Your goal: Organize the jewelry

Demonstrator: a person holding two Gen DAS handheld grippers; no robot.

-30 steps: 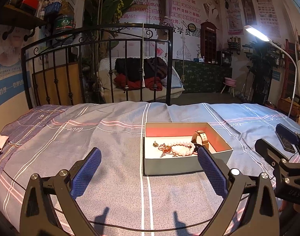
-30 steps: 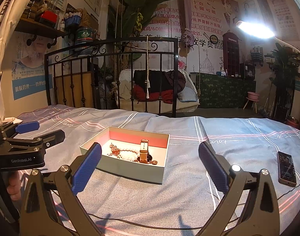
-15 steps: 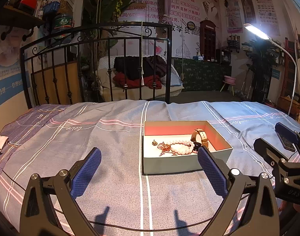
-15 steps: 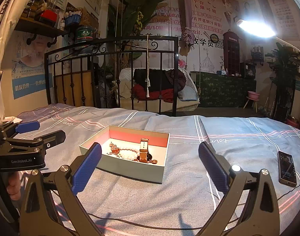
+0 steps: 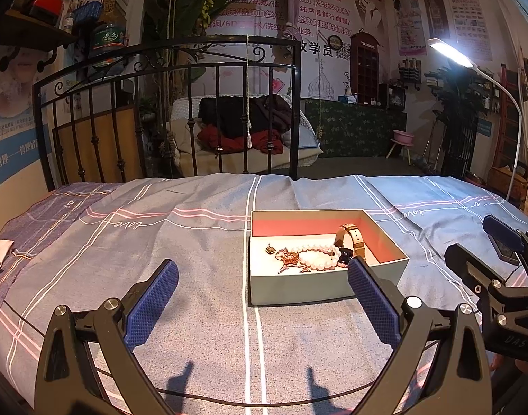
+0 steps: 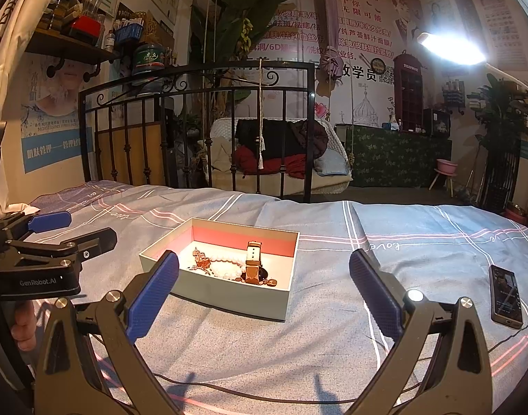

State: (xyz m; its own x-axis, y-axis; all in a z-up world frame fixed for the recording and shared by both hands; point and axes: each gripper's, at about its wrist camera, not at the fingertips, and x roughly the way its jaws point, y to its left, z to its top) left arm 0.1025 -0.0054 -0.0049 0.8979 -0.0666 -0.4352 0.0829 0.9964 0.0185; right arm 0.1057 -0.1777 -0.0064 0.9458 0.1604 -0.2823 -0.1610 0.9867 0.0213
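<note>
Jewelry sits together in an open box (image 5: 328, 285) on the bed (image 5: 181, 242): we see a pearl bracelet (image 5: 317, 256), a rose-gold watch (image 5: 350, 242) leaning upright by the right wall, and a small gilt brooch (image 5: 290, 257) beside the pearls. Our left tongs (image 5: 262, 302) hang spread apart above the sheet, holding nothing, just short of the box. Our right tongs (image 6: 264, 292) are likewise apart and empty, with the box between their pads. We see a phone (image 6: 505, 294) lying well to the right.
</note>
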